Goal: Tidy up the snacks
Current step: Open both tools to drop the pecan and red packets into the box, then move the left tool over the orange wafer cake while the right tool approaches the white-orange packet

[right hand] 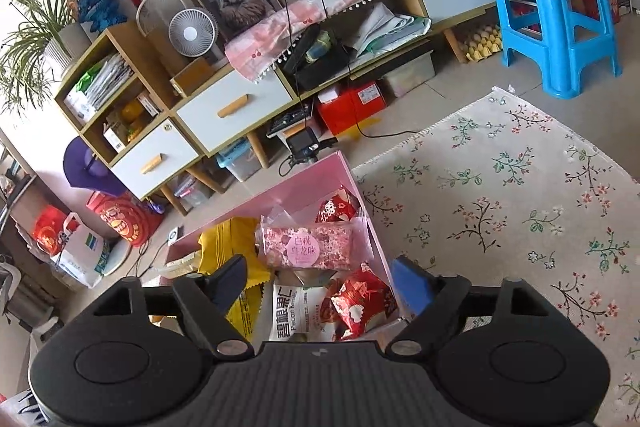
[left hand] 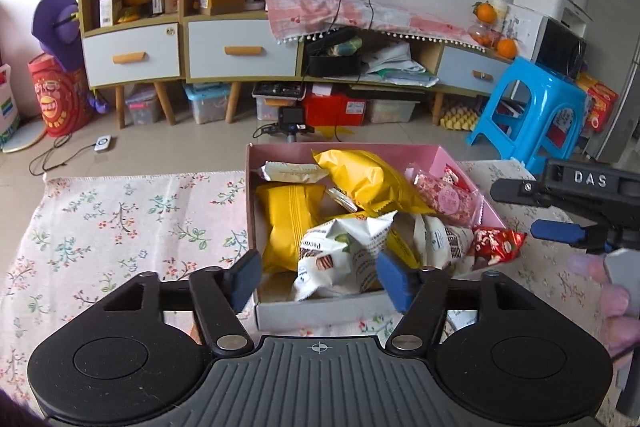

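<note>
Left gripper (left hand: 318, 277) spread, empty, over white snack pack (left hand: 340, 259) in pink box (left hand: 320, 311), right gripper (right hand: 324, 281) wide apart, empty, above red packet (right hand: 364, 301), left view alone shows both.

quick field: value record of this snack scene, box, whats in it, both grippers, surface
surface: floral tablecloth
container: pink box, open top, on the cloth
contents: yellow packets, white pecan packet, pink wrapped snack, red packets, piled loosely, not sorted
left gripper: open, above the box's near end, nothing gripped
right gripper: open, above the box's right side, nothing gripped
cloth outside box: no snacks visible in either view
background: blue stool, low cabinet
</note>
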### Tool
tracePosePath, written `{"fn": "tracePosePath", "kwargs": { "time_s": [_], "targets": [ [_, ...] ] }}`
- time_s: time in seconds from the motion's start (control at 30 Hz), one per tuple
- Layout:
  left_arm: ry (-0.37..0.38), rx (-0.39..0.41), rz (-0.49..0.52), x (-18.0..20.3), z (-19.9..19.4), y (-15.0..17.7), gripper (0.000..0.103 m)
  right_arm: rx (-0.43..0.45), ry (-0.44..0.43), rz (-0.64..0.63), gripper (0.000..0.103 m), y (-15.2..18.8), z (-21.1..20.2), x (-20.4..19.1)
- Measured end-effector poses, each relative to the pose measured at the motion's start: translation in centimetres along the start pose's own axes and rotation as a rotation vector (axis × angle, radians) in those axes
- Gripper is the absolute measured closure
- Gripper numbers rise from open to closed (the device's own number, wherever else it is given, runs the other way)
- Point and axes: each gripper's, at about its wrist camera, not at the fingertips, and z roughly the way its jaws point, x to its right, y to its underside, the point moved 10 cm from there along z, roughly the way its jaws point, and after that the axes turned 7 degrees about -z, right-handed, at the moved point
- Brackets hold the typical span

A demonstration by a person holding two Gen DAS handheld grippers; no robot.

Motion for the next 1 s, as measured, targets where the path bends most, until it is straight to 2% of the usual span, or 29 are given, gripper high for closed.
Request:
{"fn": "tracePosePath", "kwargs": {
  "time_s": [0.37,0.53,0.63,0.77,0.9,1.0],
  "targets": [
    [-0.046,-0.07,-0.058,-2.0,-1.9,2.6,0.016,-0.073,0.051,0.014,0.014,1.0,-0.6,0.7],
    [-0.062,-0.095,-0.099,-3.7,-2.0,3.2,0.014,-0.1,0.08,-0.017,0.014,1.8,-0.8,0.9],
    [-0.067,-0.086,-0.109,-4.5,-2.0,3.2,0.011,-0.096,0.092,-0.047,0.013,1.8,-1.1,0.6],
    [-0.11,-0.072,-0.098,-5.7,-1.6,3.1,0.011,-0.101,0.108,-0.081,0.012,2.3,-1.5,0.6],
    [-0.098,-0.089,-0.131,-6.8,-1.4,3.3,0.011,-0.109,0.105,-0.12,0.012,2.9,-1.8,0.3],
    [-0.074,-0.084,-0.136,-7.4,-1.5,3.4,0.011,-0.08,0.117,-0.192,0.011,3.0,-1.9,0.3]
  ]
}}
